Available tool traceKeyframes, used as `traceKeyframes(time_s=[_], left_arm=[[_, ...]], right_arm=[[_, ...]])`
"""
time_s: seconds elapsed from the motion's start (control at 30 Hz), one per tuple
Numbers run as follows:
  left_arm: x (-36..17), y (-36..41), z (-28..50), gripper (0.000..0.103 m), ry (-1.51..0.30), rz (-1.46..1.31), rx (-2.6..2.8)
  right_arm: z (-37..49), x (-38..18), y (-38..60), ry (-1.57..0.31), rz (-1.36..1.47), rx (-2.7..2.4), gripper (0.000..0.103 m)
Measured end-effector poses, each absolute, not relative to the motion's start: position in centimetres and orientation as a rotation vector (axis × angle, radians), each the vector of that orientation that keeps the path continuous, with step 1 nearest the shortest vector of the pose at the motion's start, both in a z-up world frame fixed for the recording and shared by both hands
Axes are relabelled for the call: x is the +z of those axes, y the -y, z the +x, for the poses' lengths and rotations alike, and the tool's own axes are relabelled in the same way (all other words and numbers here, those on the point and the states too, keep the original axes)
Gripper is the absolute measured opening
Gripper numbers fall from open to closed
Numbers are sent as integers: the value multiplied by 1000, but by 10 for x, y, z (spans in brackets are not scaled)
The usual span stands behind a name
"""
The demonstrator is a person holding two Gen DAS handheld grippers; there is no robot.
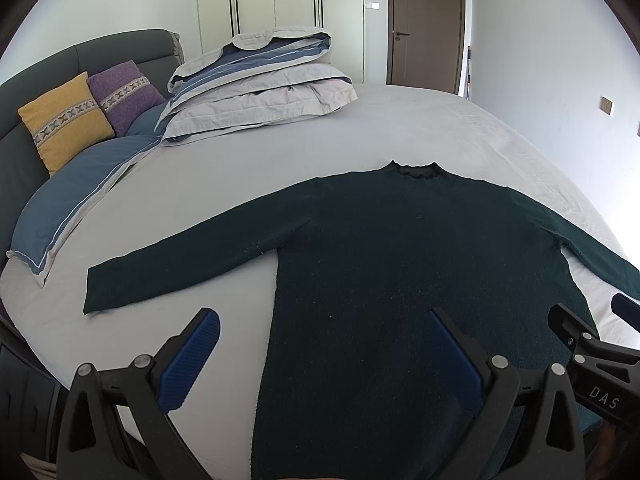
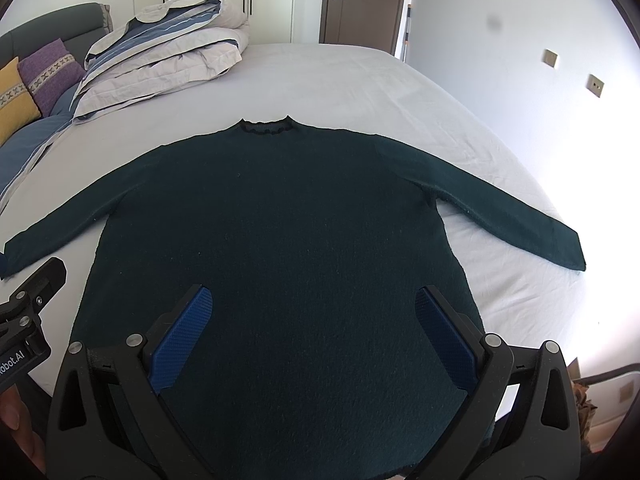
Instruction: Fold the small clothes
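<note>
- dark green knit, the sweater (image 2: pixel 276 216) lies flat and face-up on the pale sheet (image 1: pixel 248 152), collar at 12 o'clock, hem at 6.
- left sleeve (image 1: pixel 180 264) reaches out toward 9 o'clock, right sleeve (image 2: pixel 508 204) toward 3; neither is turned in.
- left gripper (image 1: pixel 324 356) hovers over the hem's left edge, spread wide, holding nothing.
- right gripper (image 2: pixel 314 332) hangs above the lower body, likewise gaping and empty.
- judging by this, spreading is done; no fold exists yet, so sleeves and body all remain.
</note>
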State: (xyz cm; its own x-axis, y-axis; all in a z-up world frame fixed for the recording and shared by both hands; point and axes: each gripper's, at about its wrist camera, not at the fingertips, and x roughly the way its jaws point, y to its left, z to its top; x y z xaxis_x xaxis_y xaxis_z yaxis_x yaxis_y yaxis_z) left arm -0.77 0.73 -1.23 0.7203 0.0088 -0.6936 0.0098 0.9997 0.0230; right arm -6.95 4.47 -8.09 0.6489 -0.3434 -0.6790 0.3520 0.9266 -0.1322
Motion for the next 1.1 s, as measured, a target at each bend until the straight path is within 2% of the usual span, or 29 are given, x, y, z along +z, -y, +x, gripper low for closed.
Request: traceKeyframes(time_s=[1.1], left_arm=[[-11, -7, -7, 103, -769, 30, 1]], right_arm=[[-70, -85, -49, -778, 23, -393, 103]])
